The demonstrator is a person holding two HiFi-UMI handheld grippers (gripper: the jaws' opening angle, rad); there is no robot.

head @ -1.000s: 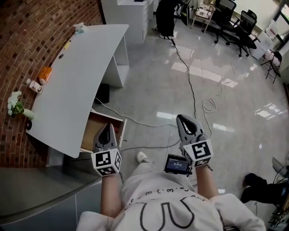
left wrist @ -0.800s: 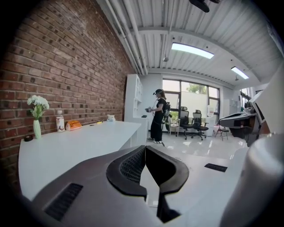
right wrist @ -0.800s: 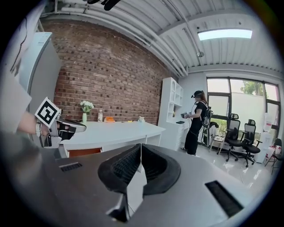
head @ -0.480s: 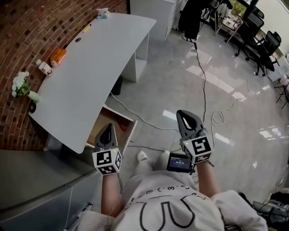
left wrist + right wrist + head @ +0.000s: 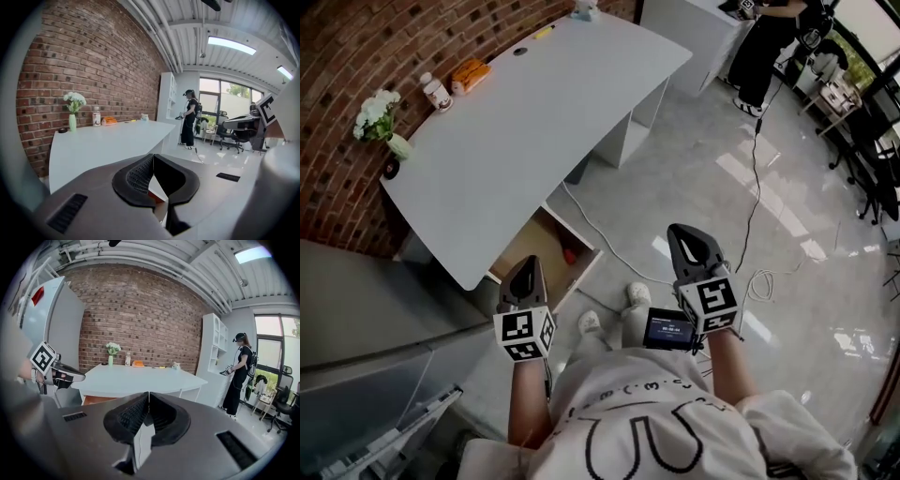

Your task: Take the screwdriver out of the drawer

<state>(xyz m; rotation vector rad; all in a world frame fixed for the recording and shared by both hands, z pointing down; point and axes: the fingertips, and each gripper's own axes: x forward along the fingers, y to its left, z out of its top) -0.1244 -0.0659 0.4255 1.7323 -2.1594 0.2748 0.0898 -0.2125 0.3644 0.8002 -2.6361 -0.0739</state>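
Note:
The drawer (image 5: 584, 269) stands pulled out from under the white desk (image 5: 534, 122). A small red thing (image 5: 570, 254), perhaps the screwdriver's handle, lies at the drawer's right side; the shaft cannot be made out. My left gripper (image 5: 528, 262) hovers just in front of the drawer, jaws shut with nothing between them. In the left gripper view, the left gripper (image 5: 153, 156) points over the desk (image 5: 108, 140). My right gripper (image 5: 683, 234) hangs over the floor to the right, also shut and empty. The right gripper (image 5: 148, 393) faces the desk (image 5: 140, 377) and sees the drawer's wooden side (image 5: 93, 399).
On the desk's far edge stand a vase of white flowers (image 5: 378, 119), a bottle (image 5: 436, 91) and an orange pack (image 5: 470, 73). A grey cabinet (image 5: 375, 319) is at the left. A black cable (image 5: 753, 178) runs over the floor. A person (image 5: 764, 47) stands by a white cabinet.
The head view has swung, so the desk and drawer sit higher and more to the middle. The drawer's inside and the red thing now show. Both grippers keep their place and stay shut.

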